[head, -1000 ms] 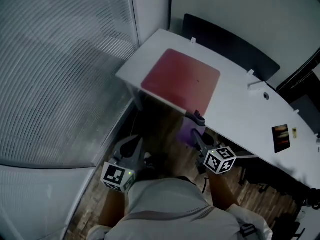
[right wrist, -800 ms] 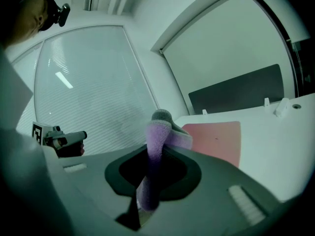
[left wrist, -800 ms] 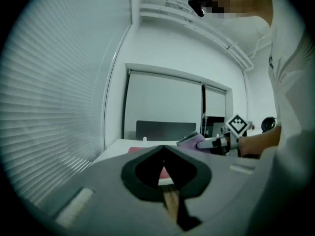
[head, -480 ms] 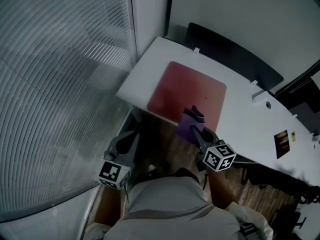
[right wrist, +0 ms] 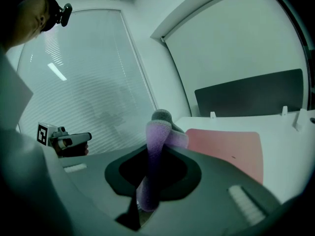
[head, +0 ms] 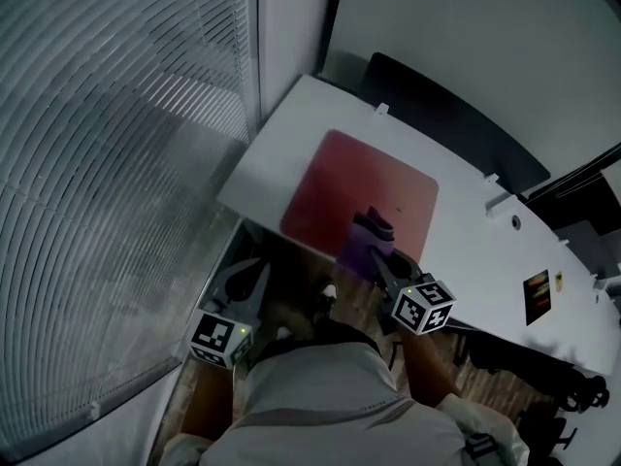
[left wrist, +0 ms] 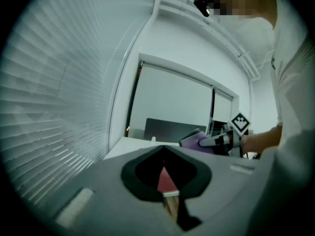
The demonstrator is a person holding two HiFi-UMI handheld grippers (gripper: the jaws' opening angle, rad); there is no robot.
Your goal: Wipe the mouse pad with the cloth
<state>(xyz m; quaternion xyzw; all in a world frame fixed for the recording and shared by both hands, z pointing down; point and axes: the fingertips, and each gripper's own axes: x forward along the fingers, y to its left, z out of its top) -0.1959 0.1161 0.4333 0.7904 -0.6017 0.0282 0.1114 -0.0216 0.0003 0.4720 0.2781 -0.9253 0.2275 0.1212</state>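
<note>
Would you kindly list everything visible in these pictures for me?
blinds: one set, pale, left
desk: one, white, beside the blinds
mouse pad: one, red, on the desk
cloth: one, purple, in the right gripper, at the pad's near edge
panel: one, dark, behind the desk
card: one, dark, on the desk, right
shirt: one, pale, on the person, bottom
left gripper: one, grey, off the desk, shut, empty
right gripper: one, grey, shut on the cloth
</note>
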